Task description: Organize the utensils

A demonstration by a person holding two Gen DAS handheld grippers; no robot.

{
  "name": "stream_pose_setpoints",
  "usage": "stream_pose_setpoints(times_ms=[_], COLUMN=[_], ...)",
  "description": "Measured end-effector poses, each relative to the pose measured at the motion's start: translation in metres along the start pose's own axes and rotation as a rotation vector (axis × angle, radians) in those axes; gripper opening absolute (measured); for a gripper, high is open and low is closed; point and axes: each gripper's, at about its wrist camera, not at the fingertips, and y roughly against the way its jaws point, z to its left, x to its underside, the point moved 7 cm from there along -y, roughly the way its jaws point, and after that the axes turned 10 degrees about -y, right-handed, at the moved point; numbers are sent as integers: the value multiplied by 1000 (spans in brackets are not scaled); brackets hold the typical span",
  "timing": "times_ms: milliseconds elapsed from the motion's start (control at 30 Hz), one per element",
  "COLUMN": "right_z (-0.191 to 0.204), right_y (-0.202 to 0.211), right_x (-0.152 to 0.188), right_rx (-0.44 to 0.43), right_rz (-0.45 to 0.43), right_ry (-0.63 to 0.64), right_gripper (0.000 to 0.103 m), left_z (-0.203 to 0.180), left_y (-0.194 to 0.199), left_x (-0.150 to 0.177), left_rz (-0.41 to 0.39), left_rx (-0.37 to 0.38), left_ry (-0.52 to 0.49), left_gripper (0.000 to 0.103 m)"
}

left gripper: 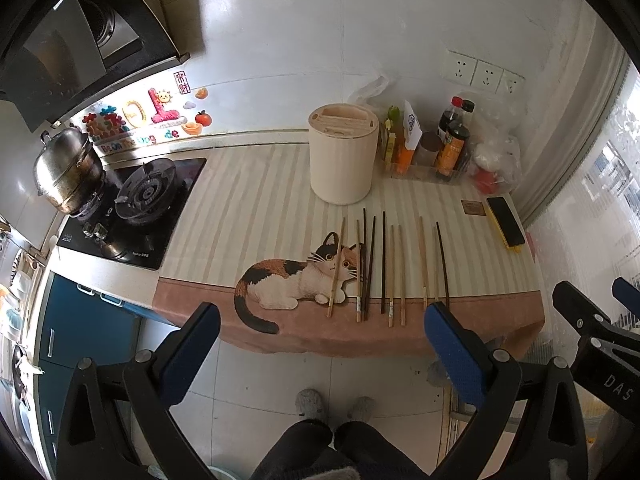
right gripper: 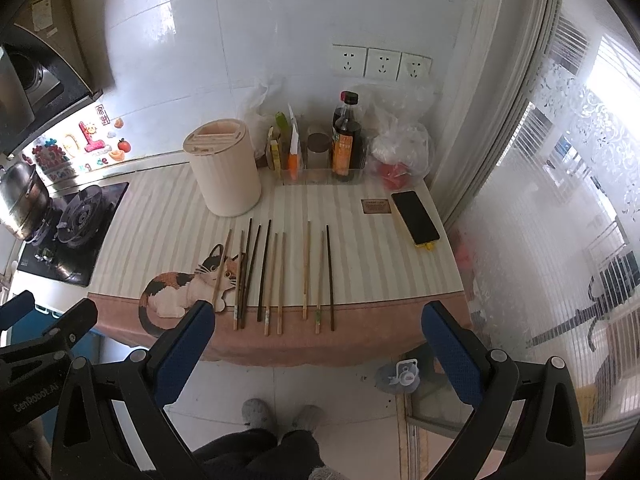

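Both sets of jaws stand wide apart and hold nothing: the left gripper [left gripper: 322, 318] and the right gripper [right gripper: 318, 318] hang side by side in front of the desk [right gripper: 168, 208], above the floor, short of its near edge. Just beyond them the chopsticks [right gripper: 276, 276] lie loose in a row on the striped cat-print mat [left gripper: 240, 208], some pale wood, some dark, their ends toward the near edge and a few crossing the cat picture. Behind them, near the back of the desk, stands the cream utensil holder [left gripper: 343, 156], upright, slotted on top. To its right are sauce bottles [right gripper: 346, 140], and a phone [right gripper: 415, 217] lies near the right edge. A gas stove [left gripper: 132, 204] with a steel pot [left gripper: 66, 170] sits at far left.
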Motion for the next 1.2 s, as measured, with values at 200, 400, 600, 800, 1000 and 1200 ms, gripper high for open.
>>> stream_pose_setpoints(times_ms=[200,400,600,800,1000,1200], right_z=[2,2,3,5,6,6], right_y=[1,0,0,0,-1,-1], right_x=[-1,-4,-5,-4,-2,-2], right_rx=[1,2,0,-5,-7,-7], right_rz=[-2,-1,-3,-4,-4,-3], right_ry=[0,7,11,20,25,24], right_gripper=[103,103,103,103,103,103], left_z=[1,4,5,7,7,6], left_y=[0,2,2,2,2,3], left_x=[-3,-6,-8,-6,-4,-2], left_rz=[-2,-5,-8,-10,-9,-10], left_rx=[-3,-2,-7,-14,-13,-14], left_ry=[0,-1,-2,1,1,2], left_gripper=[103,103,103,103,103,103])
